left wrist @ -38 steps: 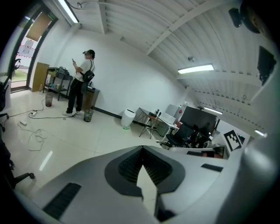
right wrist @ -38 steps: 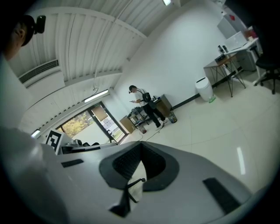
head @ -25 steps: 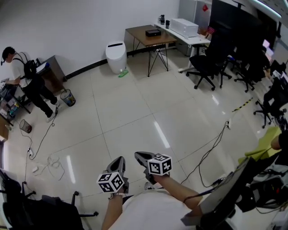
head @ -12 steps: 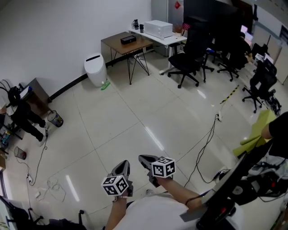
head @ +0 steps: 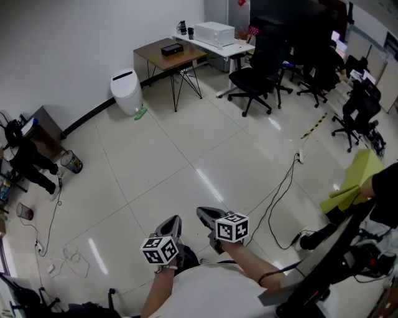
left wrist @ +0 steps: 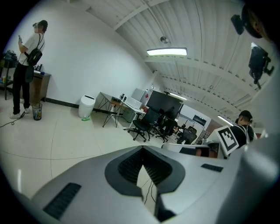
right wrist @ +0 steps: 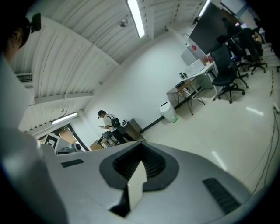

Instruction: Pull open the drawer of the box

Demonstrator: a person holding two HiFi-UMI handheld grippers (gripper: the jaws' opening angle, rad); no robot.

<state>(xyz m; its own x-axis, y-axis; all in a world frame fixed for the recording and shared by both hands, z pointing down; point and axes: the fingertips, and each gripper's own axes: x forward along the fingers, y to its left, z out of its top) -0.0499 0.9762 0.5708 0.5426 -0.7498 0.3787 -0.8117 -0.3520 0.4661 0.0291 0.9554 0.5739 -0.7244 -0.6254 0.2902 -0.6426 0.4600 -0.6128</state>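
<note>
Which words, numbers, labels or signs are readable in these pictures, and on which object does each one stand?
No text can be read in any view.
Left marker cube: black-and-white square patterns only, no letters or numbers.
Right marker cube: the same kind of patterns, no letters or numbers.
Red sign at the far end of the room: too small to read.

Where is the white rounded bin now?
Head view, upper left: the white rounded bin stands by the wall, just left of the brown wooden table.
</note>
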